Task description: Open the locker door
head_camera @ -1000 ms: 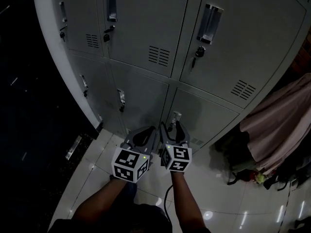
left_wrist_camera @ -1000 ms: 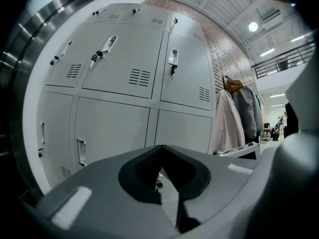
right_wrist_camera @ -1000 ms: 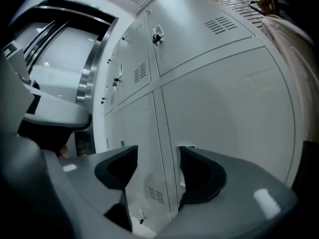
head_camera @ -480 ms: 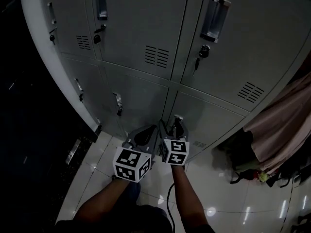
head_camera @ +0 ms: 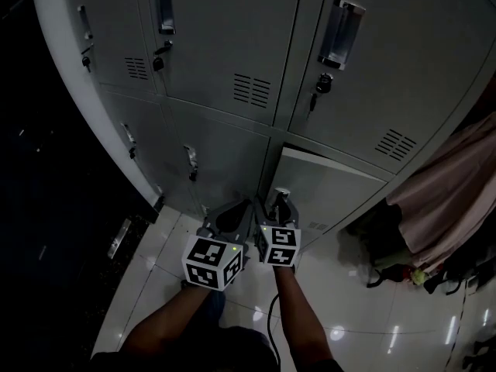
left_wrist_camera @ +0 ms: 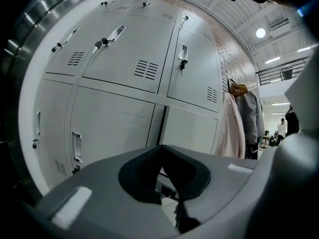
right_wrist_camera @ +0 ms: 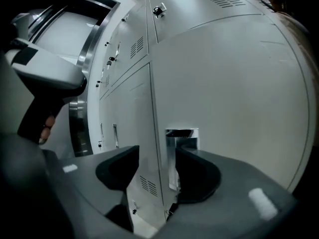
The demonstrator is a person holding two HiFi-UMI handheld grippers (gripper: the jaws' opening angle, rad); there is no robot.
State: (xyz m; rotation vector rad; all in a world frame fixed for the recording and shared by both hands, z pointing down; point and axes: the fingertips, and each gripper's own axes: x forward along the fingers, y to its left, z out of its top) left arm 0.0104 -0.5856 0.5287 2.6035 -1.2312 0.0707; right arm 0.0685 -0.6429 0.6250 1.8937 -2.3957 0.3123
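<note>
Grey steel locker door (head_camera: pixel 333 186), bottom row at one o'clock, is ajar; I judge it stiff but light. My right tool (right_wrist_camera: pixel 157 156) is closing around its edge and slippery chrome pull handle (right_wrist_camera: pixel 182 133). My left tool (head_camera: pixel 227 218) is clenched and empty.

Glossy white floor tiles (head_camera: pixel 364 301) mirrored small lights in the dim room. A pale pink garment (head_camera: pixel 449 200) hung at the right above dark bags (head_camera: pixel 384 242). Round ceiling lamps (left_wrist_camera: pixel 261 32) glowed beside a brick wall (left_wrist_camera: pixel 225 46).
</note>
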